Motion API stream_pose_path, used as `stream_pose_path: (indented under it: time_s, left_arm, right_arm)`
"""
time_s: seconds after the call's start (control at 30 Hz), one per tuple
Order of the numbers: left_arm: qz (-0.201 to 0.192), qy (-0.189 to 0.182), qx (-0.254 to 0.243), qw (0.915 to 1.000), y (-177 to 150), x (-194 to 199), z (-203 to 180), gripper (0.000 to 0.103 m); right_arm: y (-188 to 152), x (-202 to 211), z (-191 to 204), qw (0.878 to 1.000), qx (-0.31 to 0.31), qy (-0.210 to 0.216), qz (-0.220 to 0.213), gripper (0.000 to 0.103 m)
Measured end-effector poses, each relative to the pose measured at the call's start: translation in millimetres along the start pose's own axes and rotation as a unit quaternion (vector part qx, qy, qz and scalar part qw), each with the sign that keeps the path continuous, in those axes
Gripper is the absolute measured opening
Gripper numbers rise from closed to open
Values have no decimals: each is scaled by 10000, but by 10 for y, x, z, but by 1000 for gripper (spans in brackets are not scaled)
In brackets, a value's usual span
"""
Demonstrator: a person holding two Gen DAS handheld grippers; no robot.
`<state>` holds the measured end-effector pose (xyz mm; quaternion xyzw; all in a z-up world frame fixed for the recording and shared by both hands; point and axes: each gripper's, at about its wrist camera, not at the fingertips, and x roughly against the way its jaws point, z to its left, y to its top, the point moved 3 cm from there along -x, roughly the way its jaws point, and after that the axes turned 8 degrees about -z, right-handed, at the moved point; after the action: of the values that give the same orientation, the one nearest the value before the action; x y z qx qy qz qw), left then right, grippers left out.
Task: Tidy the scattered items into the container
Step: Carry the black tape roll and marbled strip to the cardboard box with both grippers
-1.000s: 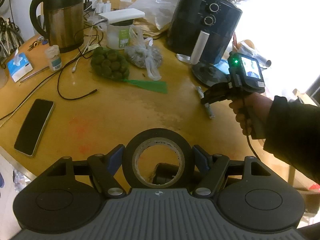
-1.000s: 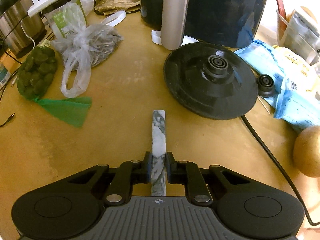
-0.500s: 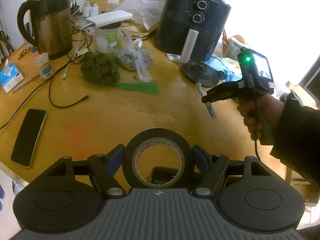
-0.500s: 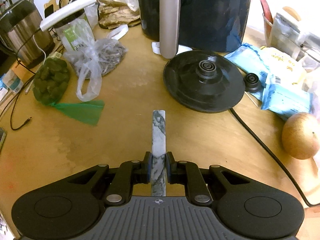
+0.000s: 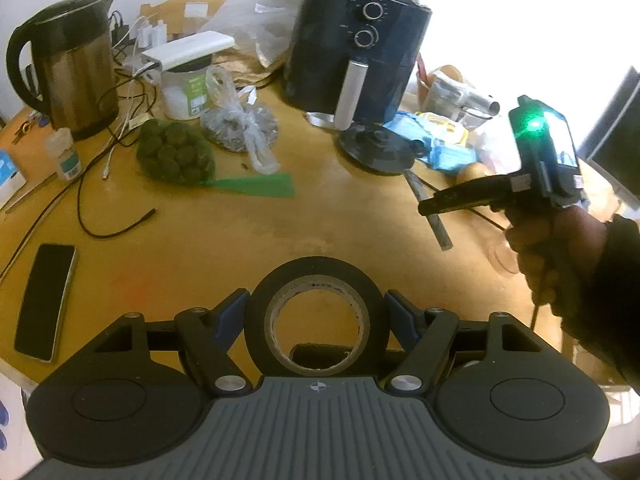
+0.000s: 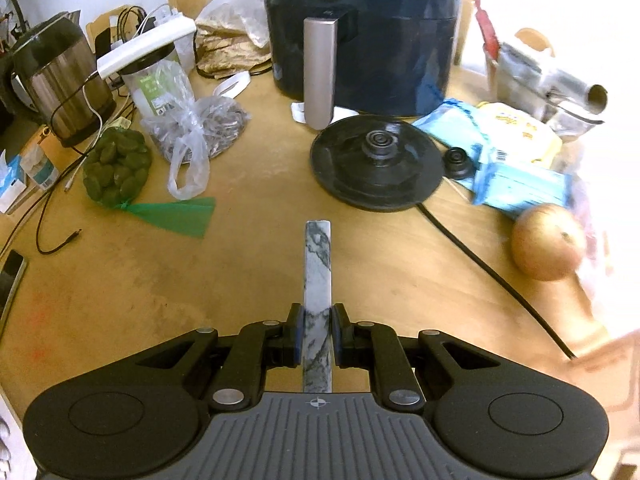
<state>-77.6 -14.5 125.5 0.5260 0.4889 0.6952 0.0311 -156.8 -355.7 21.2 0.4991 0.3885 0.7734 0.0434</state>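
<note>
Two items in hand, none binned yet. Left gripper (image 5: 318, 316) clamped on tape roll (image 5: 318, 316), held above table's (image 5: 240, 240) near edge. Right gripper (image 6: 317, 330) clamped on marbled bar (image 6: 318, 280), lifted over table's right side, just short of kettle base (image 6: 376, 162). Container not identifiable in either view. Judgement: early stage; both items await drop-off. Still scattered: phone (image 5: 44, 300) at left edge, green net bag (image 5: 174, 152), clear bag (image 5: 240, 128) mid-table.
</note>
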Motion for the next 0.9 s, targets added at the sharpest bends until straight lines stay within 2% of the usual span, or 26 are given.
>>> stream_pose_path:
  time_s: [0.9]
  left_arm:
    - [-221,-514,-575,9968,82,101,-146,72]
  right_arm:
    - [-381,1282,-74,9929,-907,-124,-762,17]
